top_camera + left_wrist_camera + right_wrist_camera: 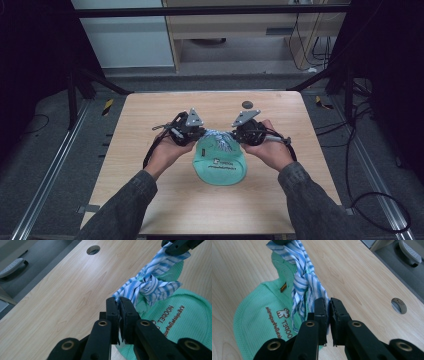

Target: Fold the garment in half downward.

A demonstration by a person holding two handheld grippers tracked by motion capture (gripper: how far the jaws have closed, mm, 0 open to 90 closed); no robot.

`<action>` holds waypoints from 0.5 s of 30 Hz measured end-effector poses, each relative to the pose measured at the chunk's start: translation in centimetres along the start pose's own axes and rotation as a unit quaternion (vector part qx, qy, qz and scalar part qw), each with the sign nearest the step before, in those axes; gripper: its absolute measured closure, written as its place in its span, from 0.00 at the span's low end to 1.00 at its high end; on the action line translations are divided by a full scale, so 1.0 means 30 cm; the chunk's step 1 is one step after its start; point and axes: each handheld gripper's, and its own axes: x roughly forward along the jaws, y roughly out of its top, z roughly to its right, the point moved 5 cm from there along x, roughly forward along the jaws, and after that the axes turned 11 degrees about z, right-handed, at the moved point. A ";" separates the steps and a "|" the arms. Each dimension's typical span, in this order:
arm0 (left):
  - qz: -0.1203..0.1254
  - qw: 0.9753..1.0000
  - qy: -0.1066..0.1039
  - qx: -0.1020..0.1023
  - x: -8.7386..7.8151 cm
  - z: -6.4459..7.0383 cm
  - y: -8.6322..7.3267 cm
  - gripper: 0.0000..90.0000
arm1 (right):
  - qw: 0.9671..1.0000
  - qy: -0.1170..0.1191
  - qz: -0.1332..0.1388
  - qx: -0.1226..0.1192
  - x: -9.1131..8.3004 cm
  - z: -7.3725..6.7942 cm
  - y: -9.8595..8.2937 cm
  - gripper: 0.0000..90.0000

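grey floor and dark frame rails ring the table (150,200), a pale wood top with bare room on every side of the work: wide open wood to the left and right edges, a clear band toward the far edge broken by one round hole (247,104). a green cloth (222,167) with printed lettering lies flat at the middle, nearer the person's edge. across its far end runs a blue striped tie (220,138), knotted in the middle and lifted off the wood. left gripper (119,315) is clamped on one end of the tie, right gripper (328,315) clamped on the other end.
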 end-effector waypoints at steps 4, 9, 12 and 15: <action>0.002 1.000 -0.003 -0.001 -0.007 0.010 -0.013 0.96 | 1.000 0.003 0.000 -0.001 -0.003 -0.016 -0.006 0.93; 0.003 1.000 -0.005 0.000 -0.010 0.027 -0.025 0.96 | 1.000 0.006 0.000 -0.004 -0.006 -0.032 -0.019 0.93; 0.004 1.000 -0.009 0.000 -0.012 0.040 -0.033 0.96 | 1.000 0.007 -0.003 -0.006 -0.008 -0.040 -0.031 0.93; 0.006 1.000 -0.011 -0.002 -0.013 0.049 -0.040 0.96 | 1.000 0.009 -0.002 -0.004 -0.009 -0.046 -0.042 0.93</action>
